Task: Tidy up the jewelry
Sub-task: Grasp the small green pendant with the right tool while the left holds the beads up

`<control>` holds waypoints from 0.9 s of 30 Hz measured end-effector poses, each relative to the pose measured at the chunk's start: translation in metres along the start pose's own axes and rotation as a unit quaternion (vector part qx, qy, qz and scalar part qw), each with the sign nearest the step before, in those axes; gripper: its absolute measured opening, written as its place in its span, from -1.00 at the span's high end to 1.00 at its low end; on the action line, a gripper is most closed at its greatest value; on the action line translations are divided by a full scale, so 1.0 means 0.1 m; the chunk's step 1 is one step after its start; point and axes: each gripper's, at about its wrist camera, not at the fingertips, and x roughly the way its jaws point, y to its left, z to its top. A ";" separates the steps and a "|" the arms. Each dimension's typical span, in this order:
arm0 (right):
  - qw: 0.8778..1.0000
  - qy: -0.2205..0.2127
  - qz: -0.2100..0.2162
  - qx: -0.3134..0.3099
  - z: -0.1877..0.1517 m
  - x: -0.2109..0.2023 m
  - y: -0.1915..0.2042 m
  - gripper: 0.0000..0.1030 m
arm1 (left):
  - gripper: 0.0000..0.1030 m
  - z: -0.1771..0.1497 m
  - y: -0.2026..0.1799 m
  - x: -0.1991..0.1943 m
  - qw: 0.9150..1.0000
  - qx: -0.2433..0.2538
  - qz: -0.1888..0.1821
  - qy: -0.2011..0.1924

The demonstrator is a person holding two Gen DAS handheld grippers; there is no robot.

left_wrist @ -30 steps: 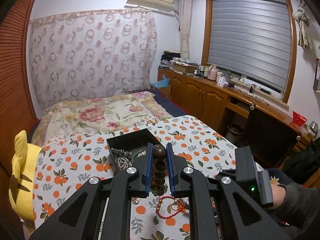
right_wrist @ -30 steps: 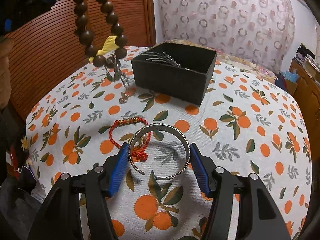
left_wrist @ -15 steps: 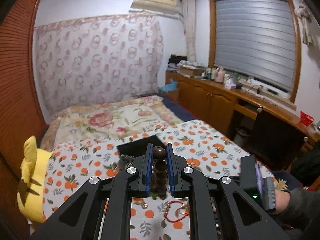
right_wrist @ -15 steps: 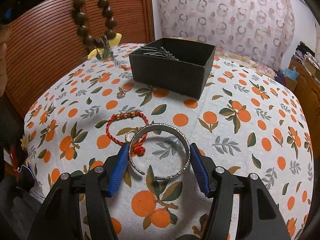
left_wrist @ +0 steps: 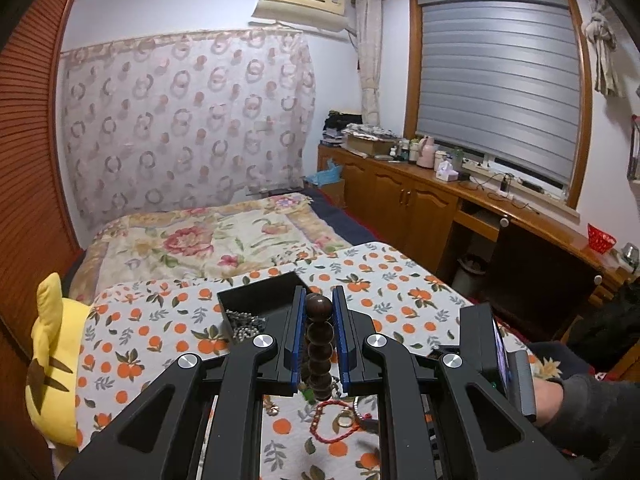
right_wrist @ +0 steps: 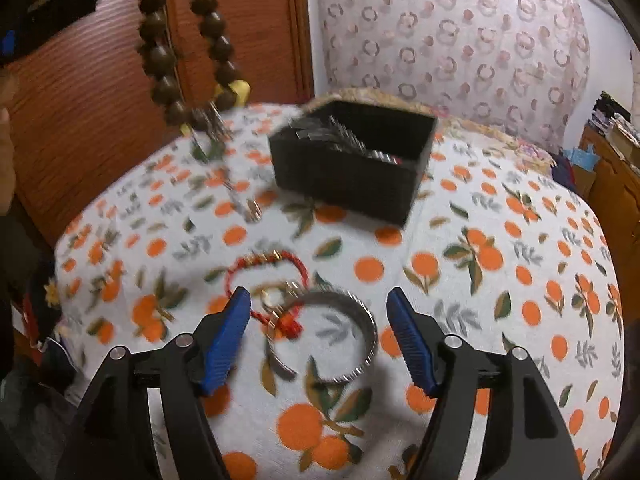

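My left gripper (left_wrist: pixel 317 308) is shut on a brown wooden bead bracelet (left_wrist: pixel 319 340) and holds it high above the table; the bracelet also hangs at the top left of the right wrist view (right_wrist: pixel 188 52), with a small tassel below. A black box (right_wrist: pixel 352 160) holding silver jewelry stands at the far side of the table; it also shows in the left wrist view (left_wrist: pixel 260 300). My right gripper (right_wrist: pixel 318 316) is open, its fingers on either side of a silver bangle (right_wrist: pixel 332 340) lying on the cloth. A red cord bracelet (right_wrist: pixel 264 272) lies just left of the bangle.
The table wears a white cloth with orange print (right_wrist: pixel 500 280). A small pendant (right_wrist: pixel 252 210) lies on the cloth left of the box. A yellow plush toy (left_wrist: pixel 52 356) sits at the table's left edge, and a bed (left_wrist: pixel 208 240) lies beyond.
My left gripper has lifted the bead bracelet higher above the table. My right gripper has tilted and shifted slightly around the bangle, still open.
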 end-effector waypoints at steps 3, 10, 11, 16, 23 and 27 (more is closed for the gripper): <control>0.999 -0.030 0.028 0.002 0.09 -0.11 0.07 -0.41 | 0.76 0.02 -0.04 -0.01 1.000 0.000 -0.007 -0.002; 0.994 -0.077 0.079 0.017 0.25 -0.18 0.22 -0.24 | 0.76 0.04 -0.12 0.00 1.000 0.000 -0.024 -0.001; 0.993 -0.080 0.084 0.019 0.26 -0.18 0.22 -0.22 | 0.76 0.04 -0.12 0.00 1.000 0.000 -0.025 -0.001; 0.989 -0.094 0.108 0.038 0.32 -0.16 0.21 -0.10 | 0.76 0.04 -0.14 -0.01 1.000 0.000 -0.030 -0.001; 0.984 -0.107 0.134 0.058 0.34 -0.17 0.14 0.45 | 0.76 0.02 -0.16 0.00 0.999 0.002 -0.032 0.002; 0.984 -0.098 0.137 0.053 0.32 -0.14 0.16 0.66 | 0.76 0.00 -0.16 0.01 0.999 -0.001 -0.032 0.004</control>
